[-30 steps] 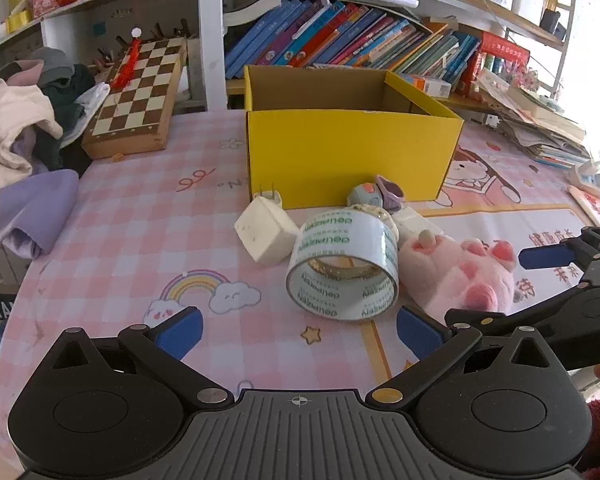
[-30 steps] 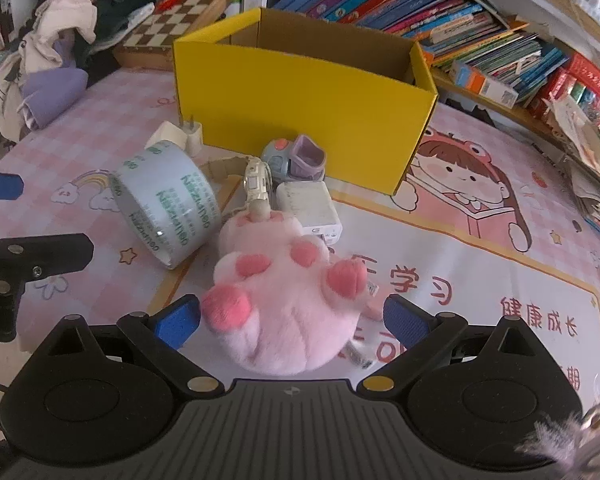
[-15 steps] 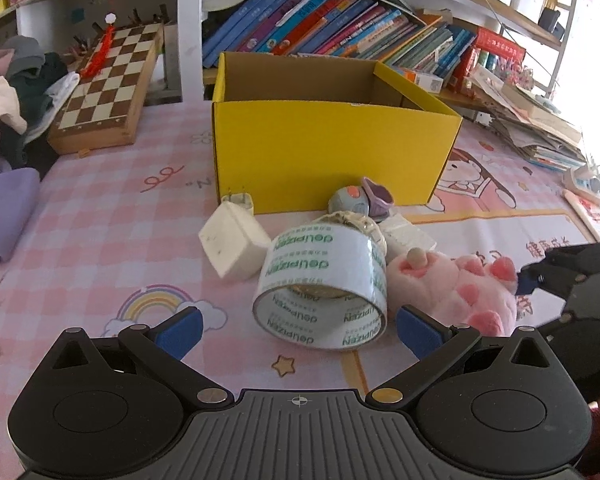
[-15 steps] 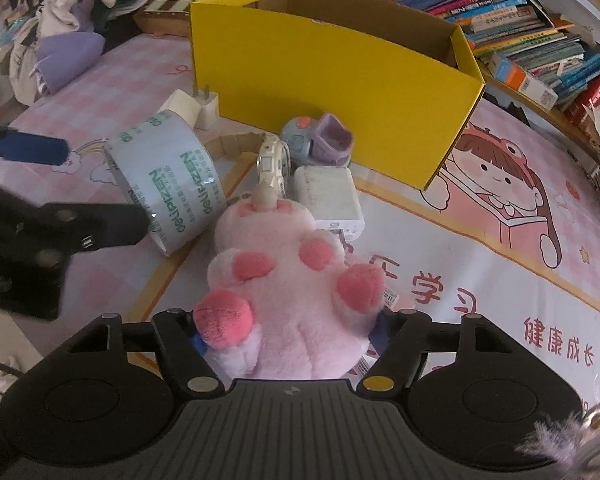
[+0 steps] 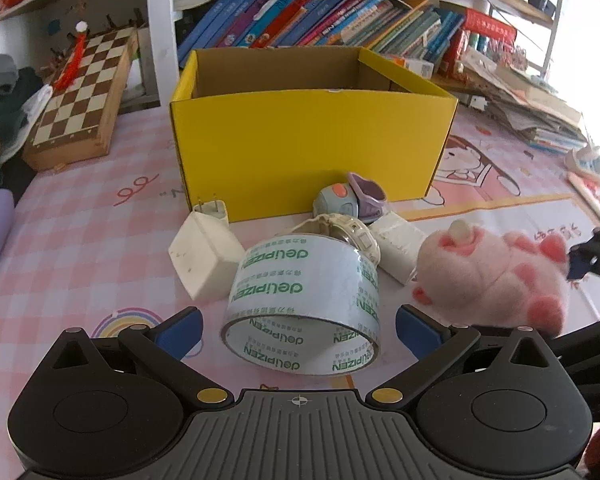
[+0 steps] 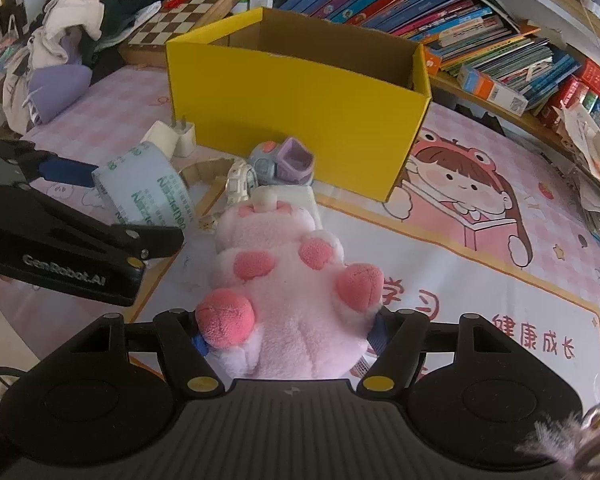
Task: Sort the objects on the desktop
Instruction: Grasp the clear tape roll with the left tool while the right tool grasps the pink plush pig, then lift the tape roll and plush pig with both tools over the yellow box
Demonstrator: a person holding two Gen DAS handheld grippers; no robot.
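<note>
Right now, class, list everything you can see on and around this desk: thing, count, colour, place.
Open cardboard box: one, yellow, centre back.
Roll of clear tape: one, green print, between the left fingers.
Plush toy: one, pink, front right.
Plug adapter: one, white, left of the tape.
Wristwatch: one, cream, behind the tape.
Small toy: one, blue and purple, against the box.
Chessboard: one, wooden, back left.
Books: many, mixed colours, shelf.
Clothes: pile, far left.
Left gripper: open.
Right gripper: shut on the plush.
</note>
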